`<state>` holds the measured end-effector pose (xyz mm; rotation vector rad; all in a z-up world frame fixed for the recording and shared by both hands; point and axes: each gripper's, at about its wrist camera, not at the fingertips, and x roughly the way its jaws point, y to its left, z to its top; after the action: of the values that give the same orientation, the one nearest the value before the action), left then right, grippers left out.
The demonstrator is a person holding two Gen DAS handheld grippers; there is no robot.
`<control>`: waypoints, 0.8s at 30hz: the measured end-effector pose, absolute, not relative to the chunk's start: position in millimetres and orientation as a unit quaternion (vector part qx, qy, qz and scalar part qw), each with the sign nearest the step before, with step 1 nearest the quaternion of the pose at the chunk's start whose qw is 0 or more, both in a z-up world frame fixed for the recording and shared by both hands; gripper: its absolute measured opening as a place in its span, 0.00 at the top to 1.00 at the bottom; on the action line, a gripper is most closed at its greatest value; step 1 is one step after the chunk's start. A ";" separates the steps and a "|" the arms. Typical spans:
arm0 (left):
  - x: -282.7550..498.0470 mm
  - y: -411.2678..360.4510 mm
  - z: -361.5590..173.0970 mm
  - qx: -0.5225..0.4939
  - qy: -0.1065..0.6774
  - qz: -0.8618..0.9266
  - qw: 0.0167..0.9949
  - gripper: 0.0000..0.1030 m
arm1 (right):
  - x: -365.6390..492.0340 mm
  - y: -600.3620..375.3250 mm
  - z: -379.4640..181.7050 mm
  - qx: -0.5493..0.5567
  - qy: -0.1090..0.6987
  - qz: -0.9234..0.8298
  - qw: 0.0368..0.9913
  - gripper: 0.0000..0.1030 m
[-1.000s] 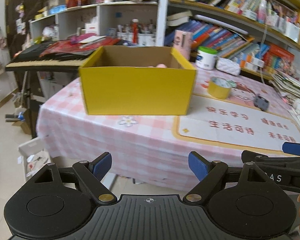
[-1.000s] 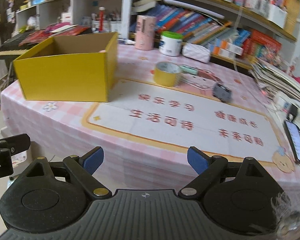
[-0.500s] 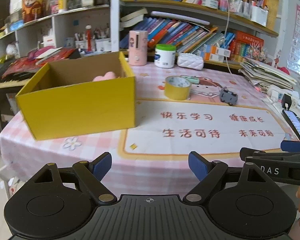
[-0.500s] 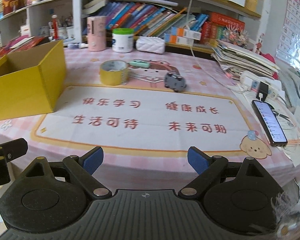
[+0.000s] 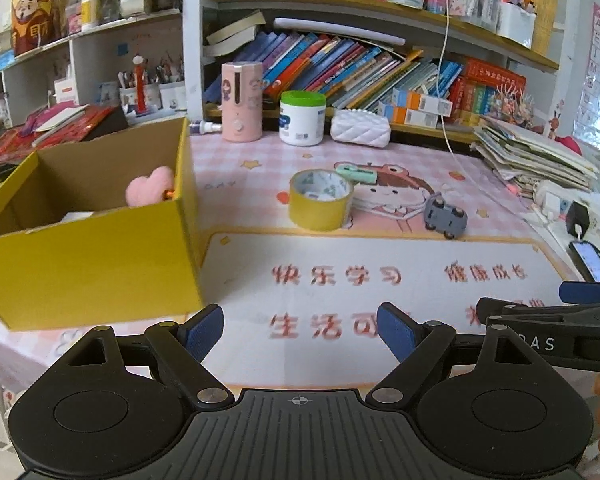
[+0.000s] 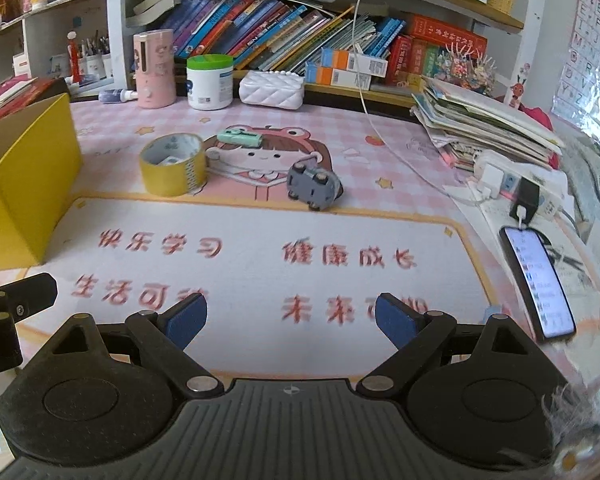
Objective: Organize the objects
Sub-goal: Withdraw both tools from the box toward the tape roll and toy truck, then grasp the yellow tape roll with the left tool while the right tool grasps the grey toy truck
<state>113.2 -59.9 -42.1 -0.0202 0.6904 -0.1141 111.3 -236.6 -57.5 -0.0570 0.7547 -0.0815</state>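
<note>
A yellow cardboard box (image 5: 92, 256) stands at the table's left and holds a pink plush heart (image 5: 148, 192); it also shows in the right wrist view (image 6: 24, 184). A yellow tape roll (image 5: 320, 200) (image 6: 174, 170), a grey toy car (image 5: 446, 216) (image 6: 314, 188) and a small mint-green item (image 5: 356, 174) (image 6: 240, 137) lie on the mat beyond both grippers. My left gripper (image 5: 300, 330) is open and empty over the table's front, just right of the box. My right gripper (image 6: 290, 318) is open and empty over the mat's front.
A pink cylinder (image 6: 155, 70), a white jar with a green lid (image 6: 210, 82) and a white quilted pouch (image 6: 271, 89) stand at the back by the bookshelf. A stack of papers (image 6: 484, 120), a power strip (image 6: 516, 184) and a lit phone (image 6: 538, 282) sit at the right.
Both grippers have moved forward and to the right, from in front of the table's edge to over the mat. The box has slid to the left in both views. Both stay open.
</note>
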 end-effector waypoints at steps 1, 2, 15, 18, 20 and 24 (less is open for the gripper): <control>118.1 -63.0 -42.5 -0.012 0.338 -0.056 0.939 0.16 | 117.2 -240.0 -57.7 -0.029 0.369 -0.038 0.928 0.11; 122.9 -66.5 -43.0 -0.013 0.338 -0.055 0.940 0.16 | 123.3 -242.8 -57.3 -0.030 0.369 -0.036 0.928 0.11; 175.1 -99.4 -46.3 -0.034 0.339 -0.013 0.940 0.16 | 198.2 -278.0 -62.2 -0.050 0.375 0.010 0.926 0.10; 183.3 -104.6 -46.4 -0.033 0.338 0.000 0.941 0.16 | 213.0 -283.3 -65.2 -0.053 0.374 0.023 0.926 0.10; 187.5 -107.3 -47.0 -0.032 0.337 0.008 0.941 0.16 | 223.0 -287.1 -68.0 -0.052 0.374 0.031 0.925 0.10; 197.3 -110.8 -49.8 -0.032 0.342 0.024 0.939 0.17 | 240.7 -292.3 -75.7 -0.050 0.378 0.042 0.924 0.09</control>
<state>197.3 -110.8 -49.8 -0.0645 0.6979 0.0481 240.7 -292.3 -75.7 -0.1021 0.7749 0.0858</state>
